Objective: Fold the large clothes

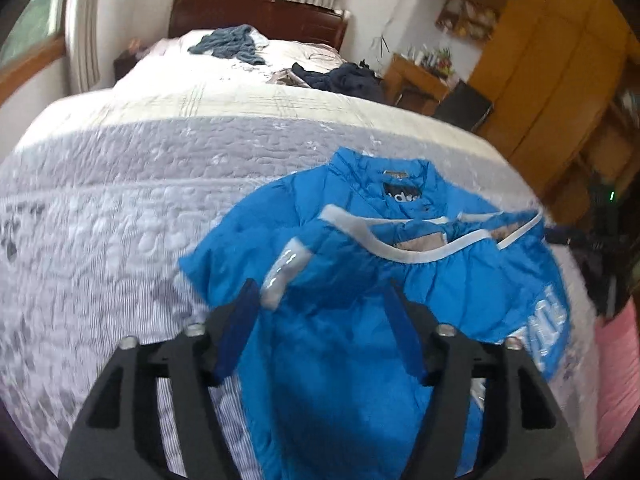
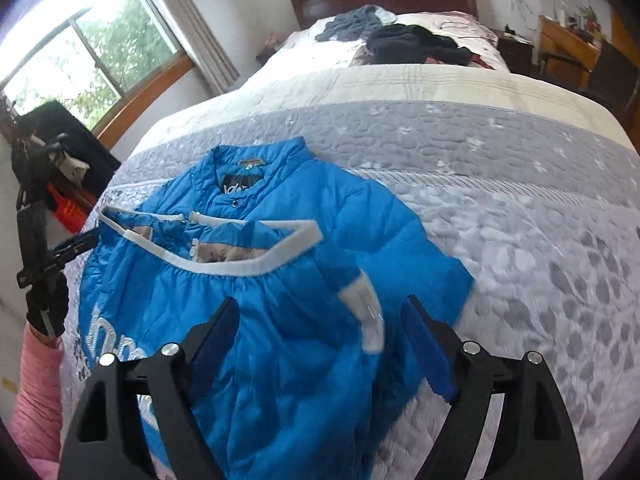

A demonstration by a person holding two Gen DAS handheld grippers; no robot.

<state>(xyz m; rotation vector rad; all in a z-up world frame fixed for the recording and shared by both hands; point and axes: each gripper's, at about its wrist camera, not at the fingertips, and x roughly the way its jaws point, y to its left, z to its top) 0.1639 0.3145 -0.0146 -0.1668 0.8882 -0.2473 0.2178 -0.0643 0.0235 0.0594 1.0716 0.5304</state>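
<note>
Puffy blue jacket (image 1: 352,280) w/ white ribbed trim lies part-folded on quilted bed (image 1: 140,200); left tool (image 1: 320,320) & right tool (image 2: 320,340) both wide open, empty.

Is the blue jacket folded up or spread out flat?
Partly folded. The blue jacket has its white-trimmed hem doubled up toward the collar on the bed.

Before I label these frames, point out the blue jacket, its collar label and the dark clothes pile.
blue jacket (image 2: 280,360), right wrist view, folded body.
collar label (image 2: 236,188), right wrist view, black patch.
dark clothes pile (image 2: 416,44), right wrist view, middle.
</note>
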